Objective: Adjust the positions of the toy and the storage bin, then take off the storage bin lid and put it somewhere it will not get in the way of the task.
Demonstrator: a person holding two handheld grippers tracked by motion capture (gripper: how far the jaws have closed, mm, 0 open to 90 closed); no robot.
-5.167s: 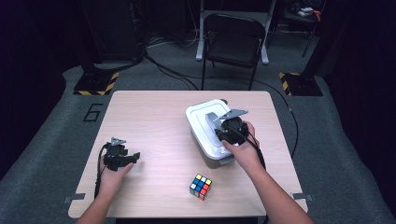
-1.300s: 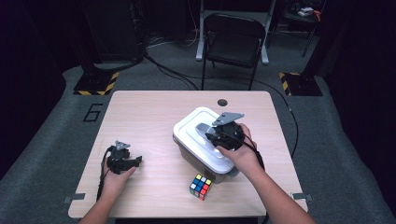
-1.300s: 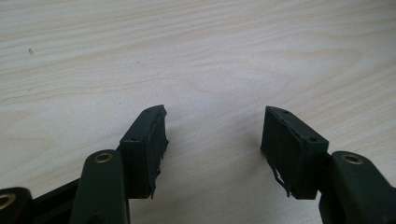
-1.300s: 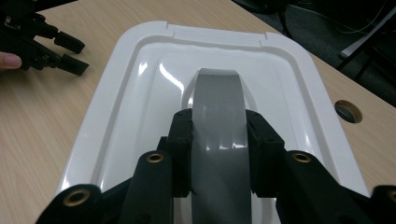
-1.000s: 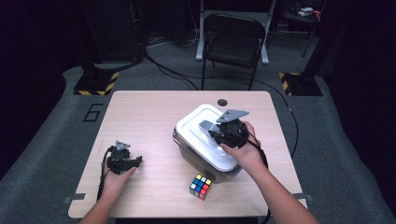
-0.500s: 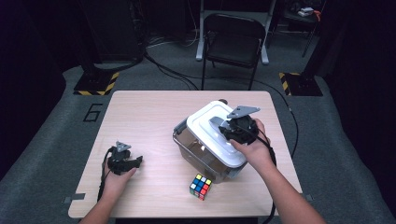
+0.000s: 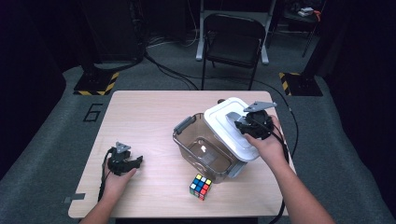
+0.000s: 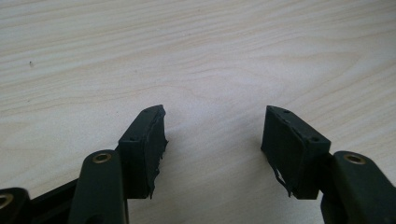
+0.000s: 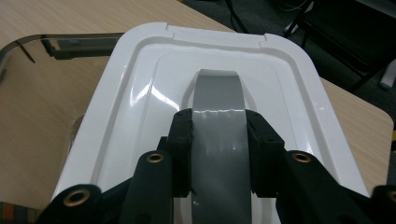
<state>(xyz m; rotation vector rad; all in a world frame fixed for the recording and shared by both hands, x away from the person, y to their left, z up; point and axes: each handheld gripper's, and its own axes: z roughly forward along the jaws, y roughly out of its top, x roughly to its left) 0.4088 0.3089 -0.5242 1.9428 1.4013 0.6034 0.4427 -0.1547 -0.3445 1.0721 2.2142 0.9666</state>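
Note:
A white lid (image 7: pixel 223 131) with a grey strap handle (image 9: pixel 217 93) hangs tilted over the right half of a clear brown box (image 7: pixel 186 127). My right gripper (image 7: pixel 243 125) is shut on that handle; in the right gripper view the gripper (image 9: pixel 218 135) has both pads pressed against the strap's sides above the lid (image 9: pixel 140 93). The box's left part stands uncovered and looks empty. At the table's front left my left gripper (image 7: pixel 135 162) rests low, open. In the left gripper view the gripper (image 8: pixel 212 140) has bare wood between its jaws.
A colourful puzzle cube (image 7: pixel 200 186) lies near the front edge of the wooden table (image 7: pixel 149 112), just in front of the box. A small dark round thing (image 7: pixel 220 101) sits behind the lid. A folding chair (image 7: pixel 233 42) stands beyond the far edge.
My right gripper has carried the lid to the right and slightly up, uncovering the left part of the box. The left gripper has stayed where it was.

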